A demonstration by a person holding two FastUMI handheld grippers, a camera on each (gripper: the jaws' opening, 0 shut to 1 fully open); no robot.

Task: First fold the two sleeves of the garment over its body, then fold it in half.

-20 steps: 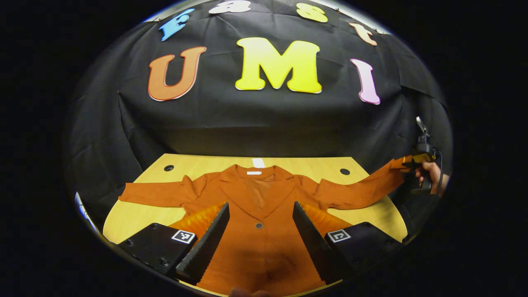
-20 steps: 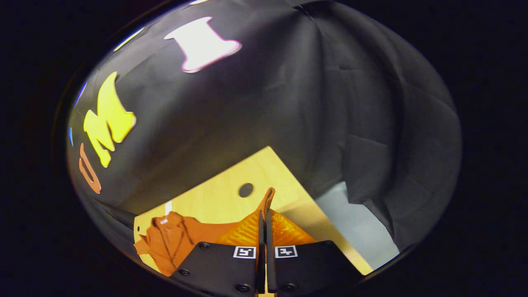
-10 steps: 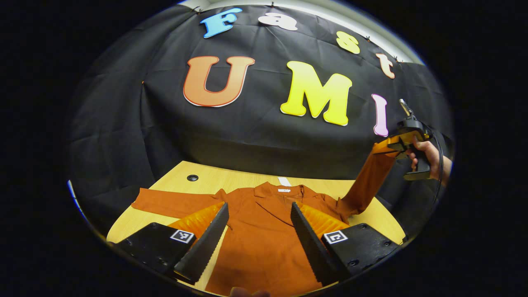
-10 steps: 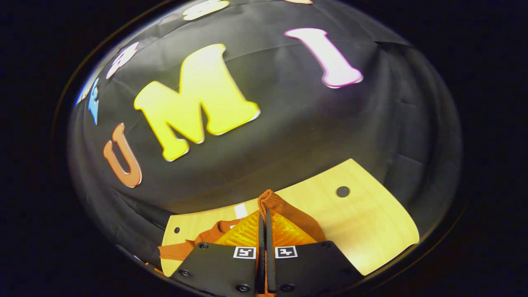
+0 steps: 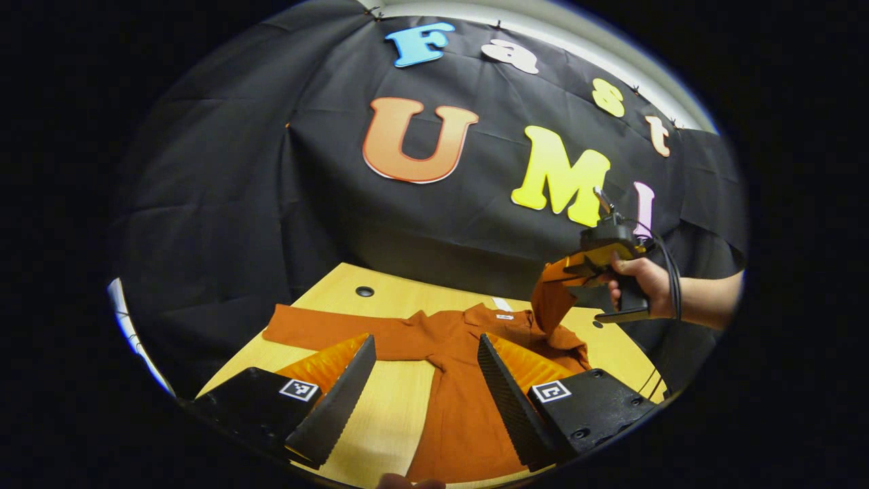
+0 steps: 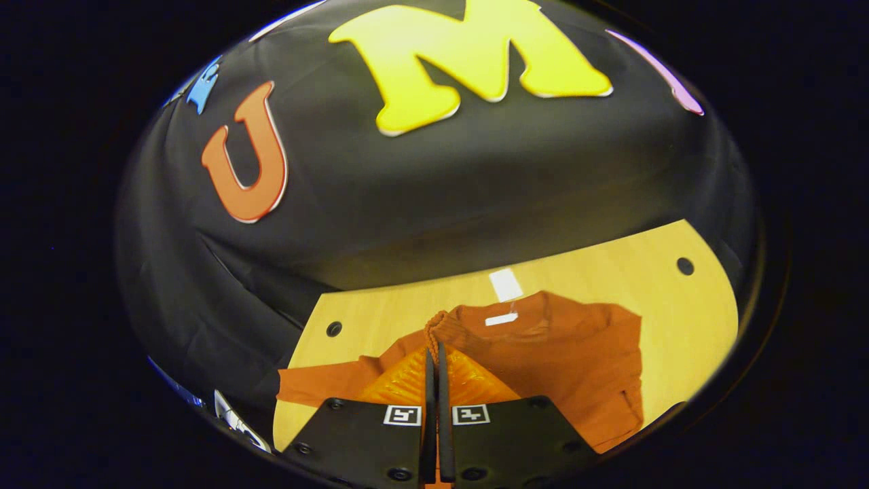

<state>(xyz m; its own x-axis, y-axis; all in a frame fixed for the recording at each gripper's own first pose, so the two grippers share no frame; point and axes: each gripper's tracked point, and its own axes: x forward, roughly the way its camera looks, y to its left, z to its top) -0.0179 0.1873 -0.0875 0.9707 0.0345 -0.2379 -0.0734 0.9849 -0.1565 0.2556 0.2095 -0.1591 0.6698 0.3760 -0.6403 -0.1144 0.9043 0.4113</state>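
Rust-orange garment (image 5: 461, 380), jacket-like with a collar and a small white tag at the neck, lies face up on the pale wooden bench (image 5: 387, 407). Fabric looks finely ribbed.

Left gripper view: body of the garment runs from between the left gripper's (image 5: 424, 397) jaws forward toward the collar. These jaws are spread wide, gripping nothing, hovering above the lower body. One sleeve (image 5: 326, 333) lies flat and stretched out ahead and left of the jaws, its cuff close to the bench's far left edge. Other sleeve (image 5: 553, 299) is lifted off the bench, ahead and right of the jaws, hanging from the right gripper (image 5: 567, 272), held by a hand (image 5: 638, 282) above the collar area.

Right gripper view: right gripper (image 6: 434, 380) has its jaws clenched on the cuff (image 6: 438, 326), which bunches just past the tips. Beyond the jaws the collar and shoulder lie flat; the far sleeve trails off to the left.

Open room: bare bench left of the left jaws, and a strip beyond the collar up to the black cloth wall (image 5: 271, 204). Dark round holes (image 5: 364, 291) in the bench near the far corners. White label (image 6: 506, 284) on the bench just beyond the collar.
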